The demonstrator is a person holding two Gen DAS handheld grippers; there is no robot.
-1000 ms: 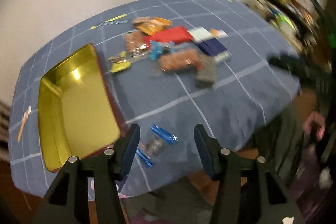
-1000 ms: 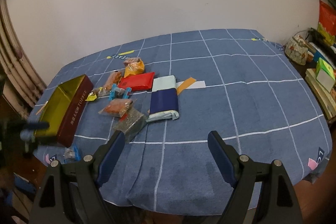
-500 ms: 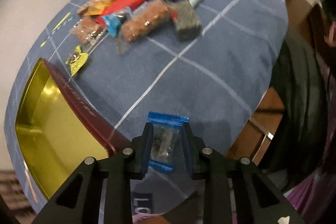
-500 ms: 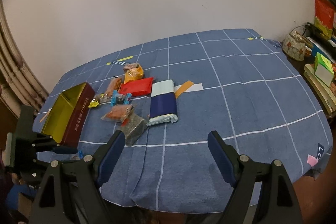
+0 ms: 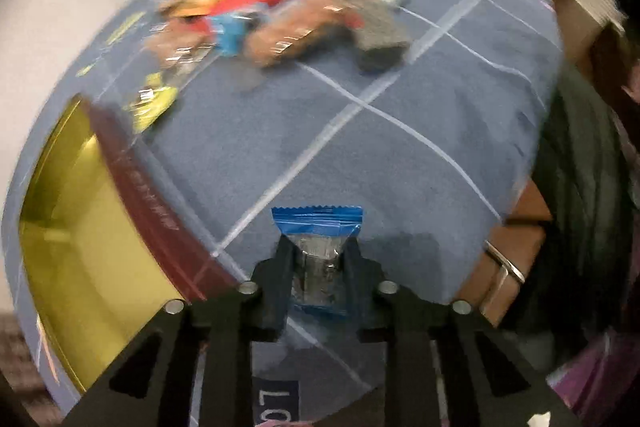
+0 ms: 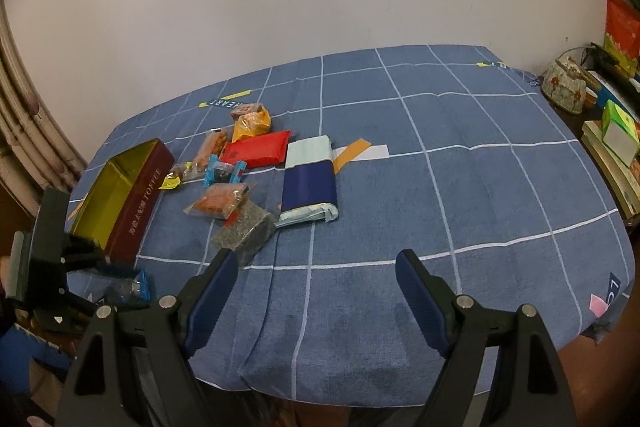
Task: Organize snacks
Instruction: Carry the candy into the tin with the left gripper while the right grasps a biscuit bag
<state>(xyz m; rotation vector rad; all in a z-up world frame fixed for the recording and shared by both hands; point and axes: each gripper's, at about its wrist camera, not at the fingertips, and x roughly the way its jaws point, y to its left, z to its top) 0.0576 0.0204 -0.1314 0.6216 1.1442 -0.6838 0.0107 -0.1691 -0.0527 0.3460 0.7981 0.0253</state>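
Observation:
My left gripper (image 5: 318, 247) is shut on a small blue-and-clear candy packet (image 5: 318, 259), held at the table's near-left corner; it also shows in the right wrist view (image 6: 132, 287). A maroon toffee tin (image 5: 72, 227) with a gold inside lies open to its left, also in the right wrist view (image 6: 120, 187). A pile of snack packets (image 6: 240, 163) lies mid-table: a red packet (image 6: 258, 149), orange ones, a grey one (image 6: 244, 235), and a navy-and-mint pack (image 6: 308, 183). My right gripper (image 6: 316, 291) is open and empty over the front edge.
A blue checked cloth (image 6: 460, 187) covers the table. A white wall stands behind. Books, boxes and a floral bag (image 6: 566, 87) crowd the right side. A yellow wrapper (image 5: 154, 99) lies next to the tin's far end.
My left gripper closed on the blue candy packet a second ago and now holds it lifted near the tin. My right gripper has barely moved.

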